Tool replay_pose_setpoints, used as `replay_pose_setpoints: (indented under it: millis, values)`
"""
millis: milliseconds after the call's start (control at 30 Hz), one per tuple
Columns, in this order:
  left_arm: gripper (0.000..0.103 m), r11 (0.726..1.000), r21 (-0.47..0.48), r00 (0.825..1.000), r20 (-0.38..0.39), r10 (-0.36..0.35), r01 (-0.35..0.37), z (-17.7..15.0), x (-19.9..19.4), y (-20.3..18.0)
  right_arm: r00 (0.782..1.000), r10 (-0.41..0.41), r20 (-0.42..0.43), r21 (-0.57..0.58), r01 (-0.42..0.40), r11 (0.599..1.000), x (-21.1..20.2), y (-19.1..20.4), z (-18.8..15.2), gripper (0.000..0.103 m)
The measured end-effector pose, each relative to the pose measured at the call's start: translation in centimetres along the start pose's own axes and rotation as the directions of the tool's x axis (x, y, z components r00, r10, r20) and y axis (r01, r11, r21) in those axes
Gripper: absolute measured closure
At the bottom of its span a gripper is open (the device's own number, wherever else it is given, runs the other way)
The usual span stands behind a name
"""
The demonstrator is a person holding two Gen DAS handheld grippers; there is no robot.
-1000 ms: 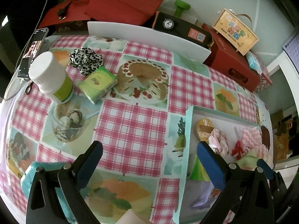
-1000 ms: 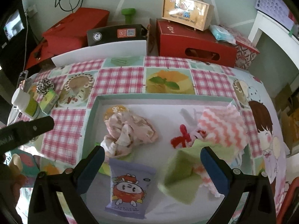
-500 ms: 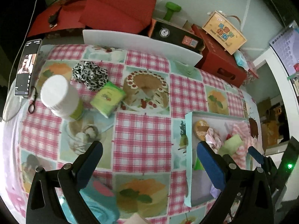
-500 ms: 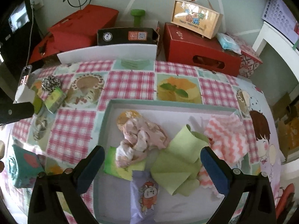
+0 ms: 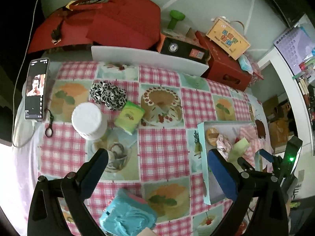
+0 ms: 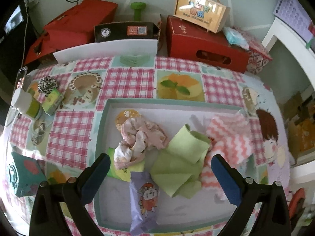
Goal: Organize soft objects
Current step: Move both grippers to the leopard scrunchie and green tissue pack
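Note:
A pale green tray (image 6: 102,129) on the checked tablecloth holds a crumpled pink cloth (image 6: 139,133), a green cloth (image 6: 177,161), a pink zigzag cloth (image 6: 232,135), a purple snack packet (image 6: 144,194) and a round orange item (image 6: 126,116). My right gripper (image 6: 159,163) is open and empty above the tray. My left gripper (image 5: 157,157) is open and empty high over the table's middle. A leopard scrunchie (image 5: 108,95), a green tissue pack (image 5: 130,117) and a white-capped bottle (image 5: 87,120) lie at the left. A teal cloth (image 5: 128,216) lies below the left gripper. The tray also shows at the right of the left wrist view (image 5: 204,169).
A phone (image 5: 36,88) lies at the table's left edge with a cable. A white board (image 5: 147,59), red boxes (image 6: 204,43), a black box (image 6: 126,31), a green dumbbell (image 6: 137,9) and a wooden case (image 6: 200,11) stand behind the table.
Both grippers have risen and pulled back, so more of the table shows. The green cloth has unfolded and now lies spread in the tray. The teal cloth is farther from the left gripper.

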State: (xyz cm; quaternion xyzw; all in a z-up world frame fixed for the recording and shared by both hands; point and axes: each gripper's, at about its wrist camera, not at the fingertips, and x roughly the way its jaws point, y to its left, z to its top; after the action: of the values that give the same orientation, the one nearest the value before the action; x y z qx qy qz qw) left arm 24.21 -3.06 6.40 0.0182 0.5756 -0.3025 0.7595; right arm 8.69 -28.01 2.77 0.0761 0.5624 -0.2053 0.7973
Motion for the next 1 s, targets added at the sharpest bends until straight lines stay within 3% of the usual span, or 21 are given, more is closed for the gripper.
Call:
replay_pose_setpoints:
  millis: [100, 300, 567, 733, 867, 1000]
  values:
    - [0.003, 1.0, 0.012, 1.0, -0.011, -0.006, 0.007, 0.6, -0.2, 0.5, 1.0, -0.003, -0.001, -0.009, 0.003, 1.0, -0.5, 0.1, 0.4, 0.0]
    - [0.003, 0.996, 0.073, 0.997, -0.06, 0.055, -0.05, 3.3, 0.1, 2.2, 0.999, 0.033, 0.04, -0.044, -0.031, 0.999, -2.1, 1.1, 3.1, 0.0]
    - [0.003, 0.989, 0.105, 0.99, -0.081, 0.118, -0.109, 7.6, 0.5, 5.4, 0.973, 0.195, 0.124, -0.158, -0.175, 0.972, -4.3, 6.7, 9.3, 0.0]
    - [0.003, 0.984, 0.106, 0.977, -0.144, 0.156, -0.141, 9.4, 2.3, 7.3, 0.963, 0.259, 0.077, -0.249, -0.233, 0.94, -2.5, 11.9, 11.1, 0.0]
    - [0.003, 0.993, 0.027, 0.975, -0.188, 0.122, -0.119, 10.3, 4.1, 9.5, 0.96, 0.28, 0.026, -0.315, -0.258, 0.913, -0.2, 15.8, 11.5, 0.0]
    - [0.003, 0.991, 0.0, 0.965, -0.228, 0.132, -0.136, 10.5, 6.1, 10.7, 0.951, 0.308, -0.017, -0.359, -0.293, 0.886, 2.1, 18.6, 11.3, 0.0]
